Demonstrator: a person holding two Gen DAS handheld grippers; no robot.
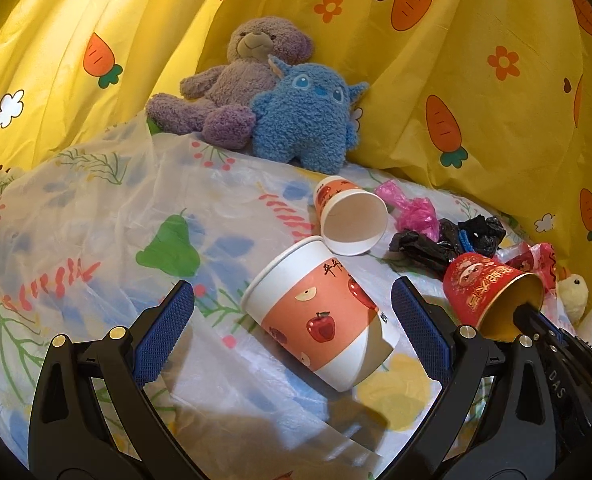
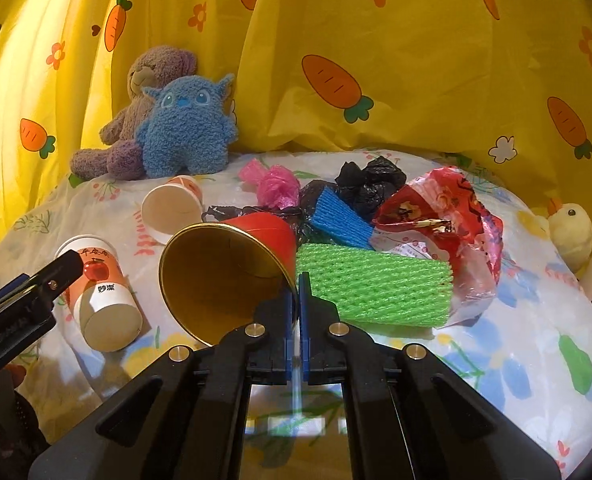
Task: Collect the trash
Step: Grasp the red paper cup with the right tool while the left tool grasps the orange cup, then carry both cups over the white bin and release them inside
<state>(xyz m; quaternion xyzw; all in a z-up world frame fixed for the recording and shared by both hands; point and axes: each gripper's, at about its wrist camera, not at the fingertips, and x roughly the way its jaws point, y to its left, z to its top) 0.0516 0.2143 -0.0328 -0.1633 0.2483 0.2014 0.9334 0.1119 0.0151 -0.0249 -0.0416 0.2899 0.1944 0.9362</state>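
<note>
From the left wrist camera, the left gripper (image 1: 291,304) has its two blue-padded fingers (image 1: 167,328) spread wide apart, one on each side of an apple-print cup (image 1: 320,316) that lies on its side on the flowered sheet (image 1: 95,216), mouth toward the far left; neither pad touches it. Just beyond, rim almost against rim, lies a second paper cup (image 1: 352,218) with its white inside facing the camera. To the right sit a pink bag (image 1: 412,210) and crumpled black bags (image 1: 448,240). At the right edge a red cup (image 1: 492,292) is held by its gold-lined rim on the right gripper's tip. A purple bear (image 1: 231,84) and a blue plush (image 1: 308,116) lean against the carrot curtain (image 1: 476,100).

From the right wrist camera, the right gripper (image 2: 299,304) is clamped together on the red cup's (image 2: 231,276) rim, one finger inside the mouth, one outside (the cup tilts, open end toward the lens). Just right of it lies green foam netting (image 2: 376,288), with blue netting (image 2: 338,220) and a red wrapper (image 2: 444,216) behind. A yellow chick (image 2: 570,232) sits far right.
</note>
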